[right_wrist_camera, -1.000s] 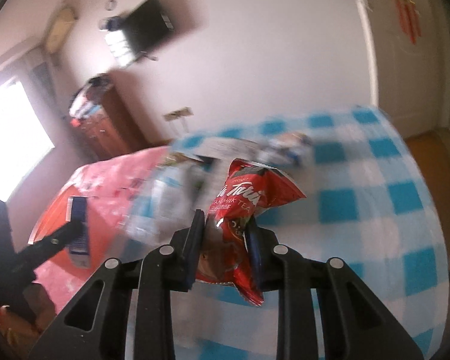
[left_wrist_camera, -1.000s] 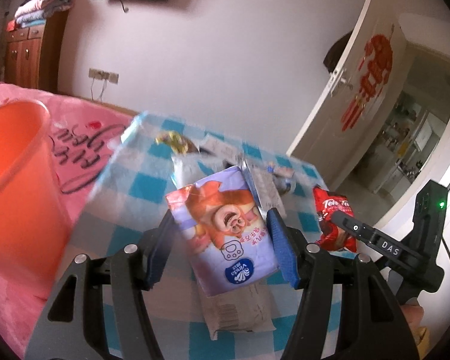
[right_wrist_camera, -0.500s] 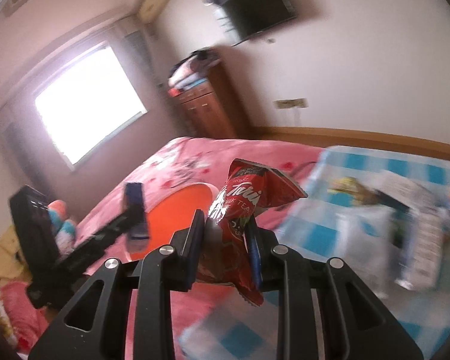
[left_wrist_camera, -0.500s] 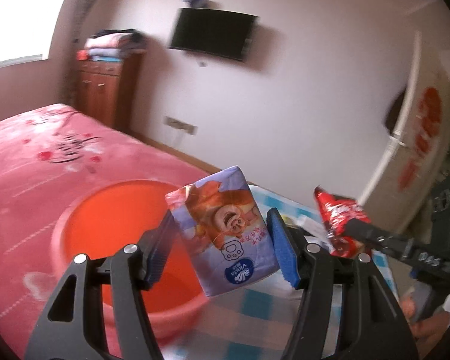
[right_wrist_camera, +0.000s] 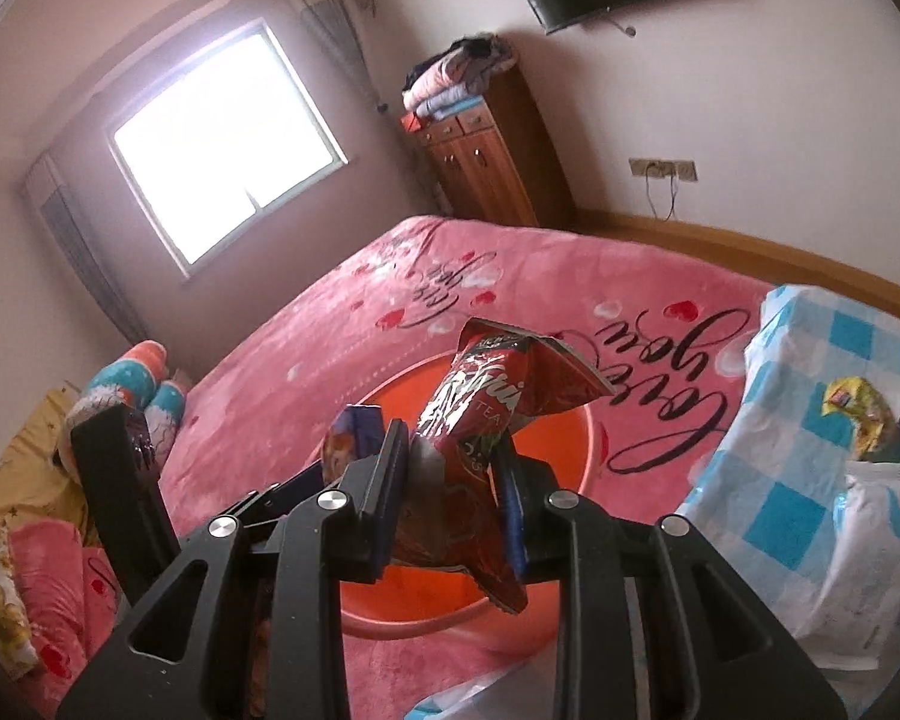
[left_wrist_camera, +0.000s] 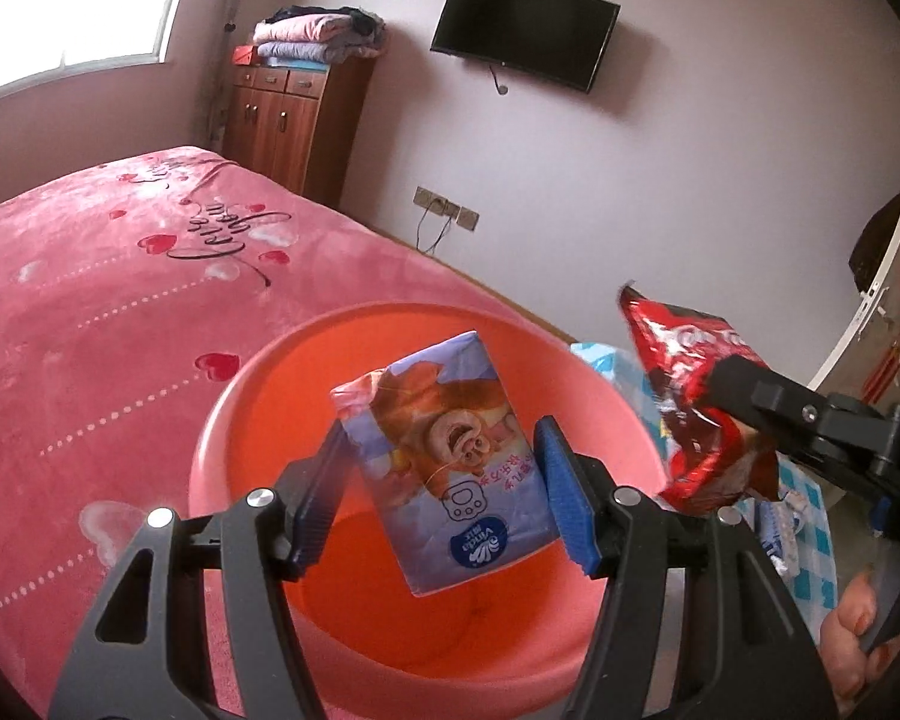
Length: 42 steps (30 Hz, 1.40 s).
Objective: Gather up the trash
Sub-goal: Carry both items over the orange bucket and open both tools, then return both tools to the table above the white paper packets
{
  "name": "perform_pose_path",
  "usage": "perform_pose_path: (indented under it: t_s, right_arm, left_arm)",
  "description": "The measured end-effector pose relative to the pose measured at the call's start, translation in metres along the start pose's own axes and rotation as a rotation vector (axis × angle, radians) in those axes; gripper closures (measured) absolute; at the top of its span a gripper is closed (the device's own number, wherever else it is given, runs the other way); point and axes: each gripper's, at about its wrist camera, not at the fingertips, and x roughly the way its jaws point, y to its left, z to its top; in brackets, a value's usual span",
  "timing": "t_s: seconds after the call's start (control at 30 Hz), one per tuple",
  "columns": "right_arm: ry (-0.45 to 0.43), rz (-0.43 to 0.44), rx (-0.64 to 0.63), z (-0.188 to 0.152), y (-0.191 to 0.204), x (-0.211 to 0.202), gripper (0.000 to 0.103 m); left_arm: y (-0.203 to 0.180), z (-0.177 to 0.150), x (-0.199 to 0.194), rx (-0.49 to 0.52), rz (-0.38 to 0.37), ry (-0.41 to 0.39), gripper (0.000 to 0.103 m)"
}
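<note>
My left gripper is shut on a purple tissue pack with a cartoon print, and holds it upright above the inside of the orange basin. To its right, the red snack packet hangs over the basin's right rim. In the right wrist view, my right gripper is shut on that crumpled red packet, with the basin below and beyond it. The tissue pack shows just left of the right gripper's fingers. The basin's inside looks bare.
The basin rests on a bed with a pink blanket. Right of it stands a table with a blue-white check cloth, on it a yellow wrapper and a white bag. A wooden cabinet stands by the far wall.
Both grippers have swung left from above the check-cloth table to above the orange basin. Each still holds its item: the left the tissue pack, the right the red packet.
</note>
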Motion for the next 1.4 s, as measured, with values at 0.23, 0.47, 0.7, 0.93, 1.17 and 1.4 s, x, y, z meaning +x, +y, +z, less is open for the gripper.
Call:
perform_pose_path:
  t_s: [0.23, 0.47, 0.7, 0.93, 1.17, 1.4]
  right_arm:
    - [-0.021, -0.023, -0.007, -0.004, 0.002, -0.002, 0.047]
    - [-0.126, -0.108, 0.02, -0.018, -0.016, -0.036, 0.014]
    - [-0.235, -0.212, 0.042, -0.054, -0.043, -0.074, 0.008]
    - [-0.311, -0.323, 0.017, -0.092, -0.063, -0.109, 0.005]
    - [-0.335, -0.418, 0.017, -0.122, -0.073, -0.136, 0.005]
    - [-0.335, -0.491, 0.074, -0.153, -0.096, -0.163, 0.005]
  left_arm:
    - [0.001, -0.004, 0.009, 0.0, 0.024, -0.003, 0.033]
    - [-0.01, -0.008, -0.007, 0.046, 0.073, -0.103, 0.021]
    - [-0.034, -0.023, -0.027, 0.192, 0.01, -0.19, 0.021]
    - [-0.071, -0.045, -0.046, 0.287, -0.026, -0.228, 0.021]
    - [-0.107, -0.069, -0.044, 0.347, -0.067, -0.144, 0.021]
    - [-0.135, -0.097, -0.043, 0.391, -0.125, -0.101, 0.021]
